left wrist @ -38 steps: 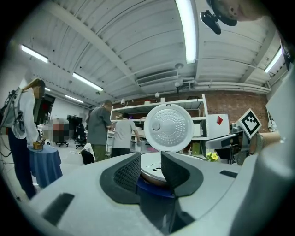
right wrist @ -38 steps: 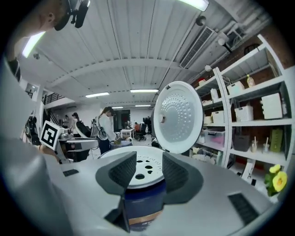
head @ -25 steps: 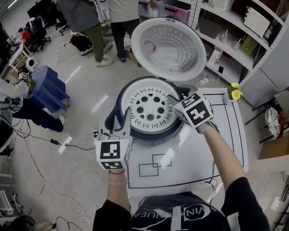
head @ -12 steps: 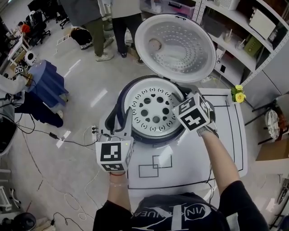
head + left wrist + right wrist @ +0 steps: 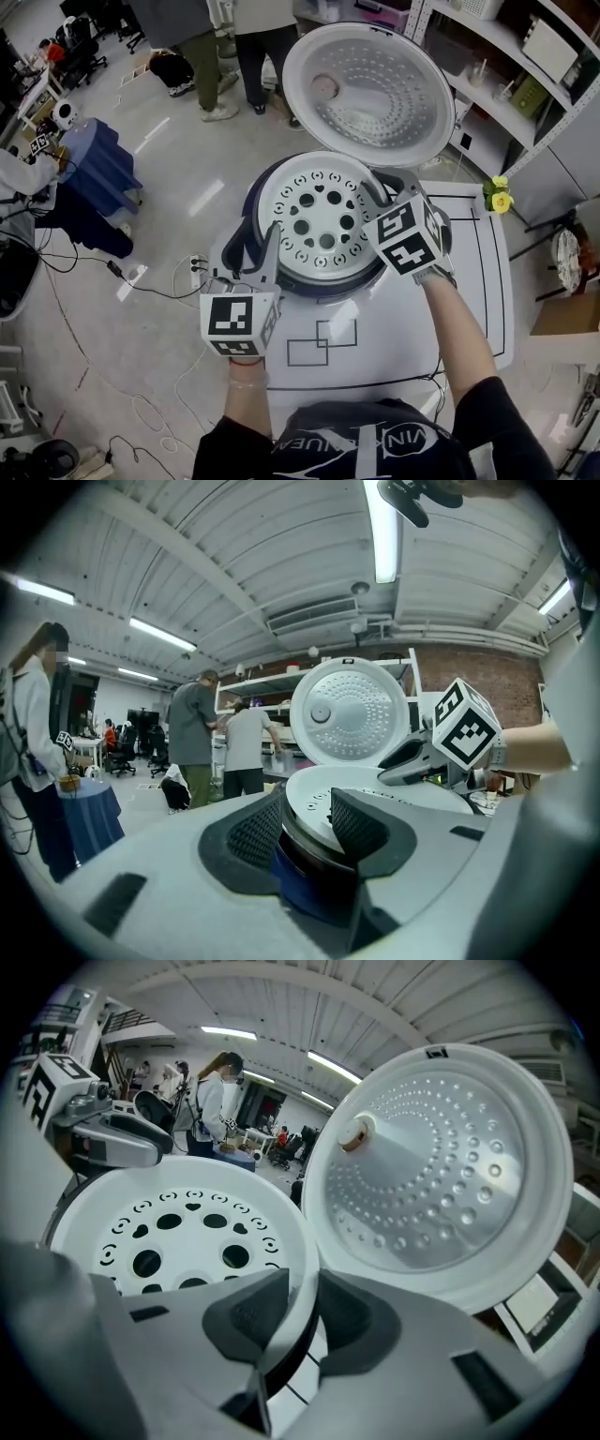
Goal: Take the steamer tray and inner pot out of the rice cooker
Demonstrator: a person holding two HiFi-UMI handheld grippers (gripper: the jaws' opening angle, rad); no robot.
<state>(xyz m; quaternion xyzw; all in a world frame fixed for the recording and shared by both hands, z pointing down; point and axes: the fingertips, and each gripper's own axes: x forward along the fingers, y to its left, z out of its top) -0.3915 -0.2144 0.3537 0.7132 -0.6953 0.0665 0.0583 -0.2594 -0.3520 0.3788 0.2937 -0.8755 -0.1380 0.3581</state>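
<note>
Steamer tray hides pot; left claw wide astride rim, right claw closing.

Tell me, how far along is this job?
Done: the lid stands open. In hand: the left gripper straddles the rim of the steamer tray, and the right gripper has just been closing its jaws around the opposite rim. To do: lift the tray out, then the inner pot, hidden beneath it.

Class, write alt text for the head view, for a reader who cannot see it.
Seen from above, two hand-held claws sit astride the rim of a white perforated steamer tray in an open rice cooker. The left claw is at the tray's near-left edge and the right claw, whose jaws have just been closing, at its right edge. The lid stands raised behind.
</note>
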